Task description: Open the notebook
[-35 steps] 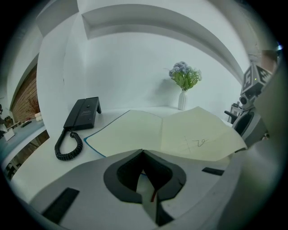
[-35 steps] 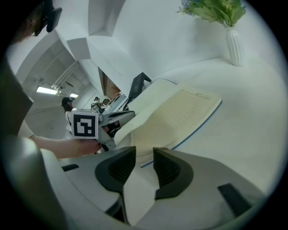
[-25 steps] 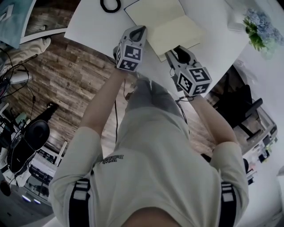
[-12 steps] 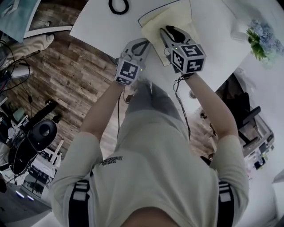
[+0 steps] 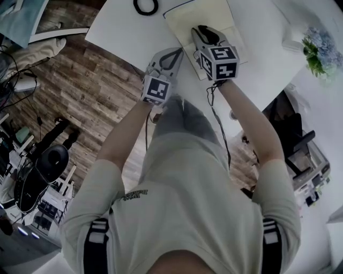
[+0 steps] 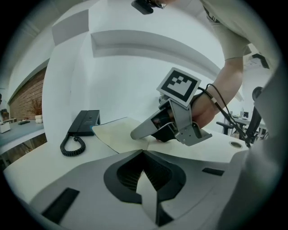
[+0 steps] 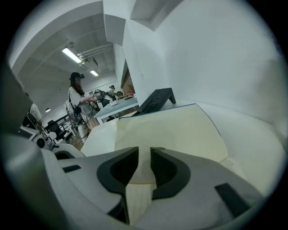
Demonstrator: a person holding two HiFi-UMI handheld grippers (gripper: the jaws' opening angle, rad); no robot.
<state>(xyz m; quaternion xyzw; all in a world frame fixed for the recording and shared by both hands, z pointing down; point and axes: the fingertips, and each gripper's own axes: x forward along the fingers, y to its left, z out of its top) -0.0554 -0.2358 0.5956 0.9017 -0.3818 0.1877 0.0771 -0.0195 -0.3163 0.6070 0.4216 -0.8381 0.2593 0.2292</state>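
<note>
The notebook (image 5: pixel 185 16) lies flat on the white counter (image 5: pixel 120 29) in front of the person. A cream face is up, and a thin dark border runs along its far left side. The right hand-held gripper (image 5: pixel 203 33) is down on that cream face, nose slanted to the paper. Its jaws stand a narrow slit apart, and its own view shows nothing pinched between them. At the near edge of the cream sheet a strip of lined paper shows (so I take the cream sheet for a leaf or cover lying over ruled pages, though I cannot be sure which). I judge that the gripper sits there either to press the leaf flat or to work its tips under an edge. The left hand-held gripper (image 5: pixel 170 54) hovers just off the notebook's near left corner, jaws closed tip to tip and empty. It is probably placed there to pin the book if it slides.

The counter is plain, matte and white, so a light notebook may skate on it. Behind the notebook sits a dark telephone (image 6: pixel 83 122) with a coiled cord (image 6: pixel 72 146). A bunch of pale flowers (image 5: pixel 316 43) stands at the right. Below are a wood-plank floor (image 5: pixel 69 91) and an office chair (image 5: pixel 292 134). The right gripper view shows another person (image 7: pixel 76 96) among distant desks.
</note>
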